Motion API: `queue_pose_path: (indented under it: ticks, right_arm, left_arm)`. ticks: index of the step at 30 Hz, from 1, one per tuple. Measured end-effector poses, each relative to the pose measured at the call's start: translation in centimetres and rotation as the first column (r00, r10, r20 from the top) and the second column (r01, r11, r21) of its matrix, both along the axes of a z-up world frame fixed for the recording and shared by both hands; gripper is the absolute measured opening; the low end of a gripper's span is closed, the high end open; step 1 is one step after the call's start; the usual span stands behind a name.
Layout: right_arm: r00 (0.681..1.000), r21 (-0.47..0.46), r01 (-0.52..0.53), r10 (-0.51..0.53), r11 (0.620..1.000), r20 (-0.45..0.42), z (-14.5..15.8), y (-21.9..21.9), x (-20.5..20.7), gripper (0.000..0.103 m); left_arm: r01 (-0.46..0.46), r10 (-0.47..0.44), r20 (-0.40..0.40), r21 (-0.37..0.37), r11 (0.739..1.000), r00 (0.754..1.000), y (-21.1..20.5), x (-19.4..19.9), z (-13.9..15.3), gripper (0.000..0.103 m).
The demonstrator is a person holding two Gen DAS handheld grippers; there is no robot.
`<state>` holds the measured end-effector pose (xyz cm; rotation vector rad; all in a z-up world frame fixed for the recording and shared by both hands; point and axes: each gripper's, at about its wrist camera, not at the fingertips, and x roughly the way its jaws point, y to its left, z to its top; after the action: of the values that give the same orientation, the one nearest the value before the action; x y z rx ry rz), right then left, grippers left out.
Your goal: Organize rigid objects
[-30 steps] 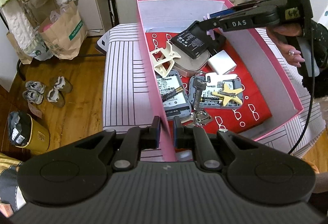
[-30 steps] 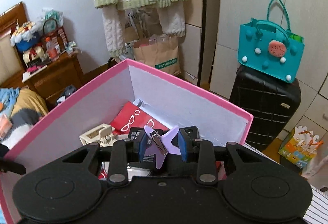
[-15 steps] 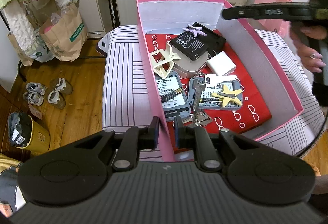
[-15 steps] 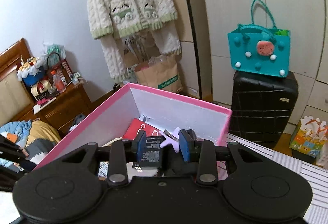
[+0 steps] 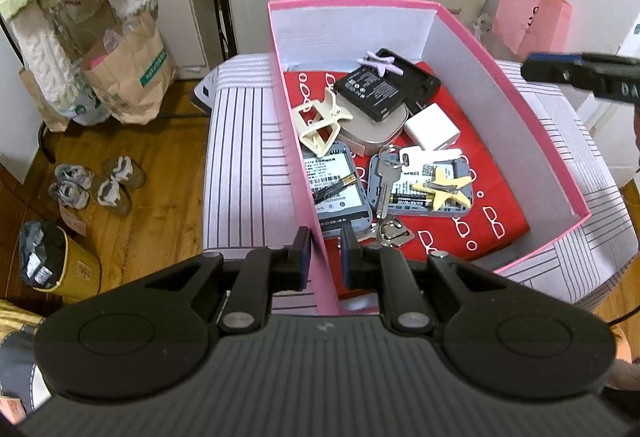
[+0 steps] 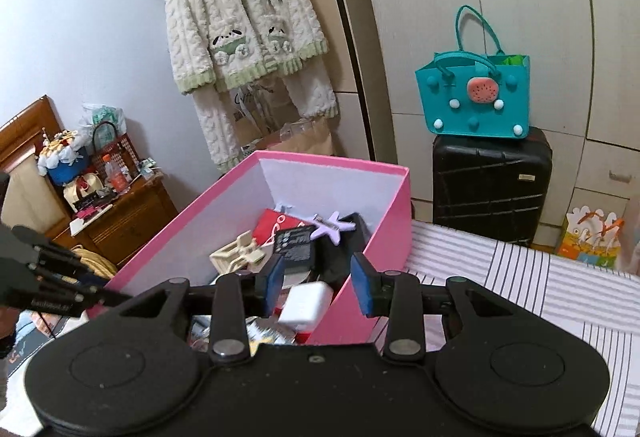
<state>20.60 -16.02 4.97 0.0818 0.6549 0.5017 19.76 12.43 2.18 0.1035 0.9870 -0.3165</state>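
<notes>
At upper centre of the left wrist view, the purple star clip [image 5: 379, 62] now lies released in the pink box [image 5: 298, 157]; the right gripper [image 6: 318, 283], jaws just widened, apparently empty, has withdrawn, while the left gripper [image 5: 323, 257] clamps the box wall

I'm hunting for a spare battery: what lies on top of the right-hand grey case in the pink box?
On the grey case: a yellow star clip, keys and a battery. The label underneath is mostly covered.

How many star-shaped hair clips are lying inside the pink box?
2. The purple star clip lies on the black devices at the far end; the yellow star clip lies on the near right grey device. Others may be hidden.
</notes>
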Motion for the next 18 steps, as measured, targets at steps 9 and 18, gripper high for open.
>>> queue_pose_path:
  ticks: [9, 18]
  right_arm:
    - [0.998, -0.002, 0.004, -0.004, 1.000, 0.056, 1.2, 0.1, -4.3, 0.051]
    - [0.991, 0.010, -0.033, 0.031, 0.999, 0.132, 3.3, 0.2, -8.2, 0.056]
  left_arm:
    - [-0.038, 0.036, 0.132, 0.018, 0.999, 0.991, -0.6, -4.1, 2.6, 0.016]
    - [-0.087, 0.085, 0.257, -0.003, 0.996, 0.963, -2.1, -7.8, 4.7, 0.018]
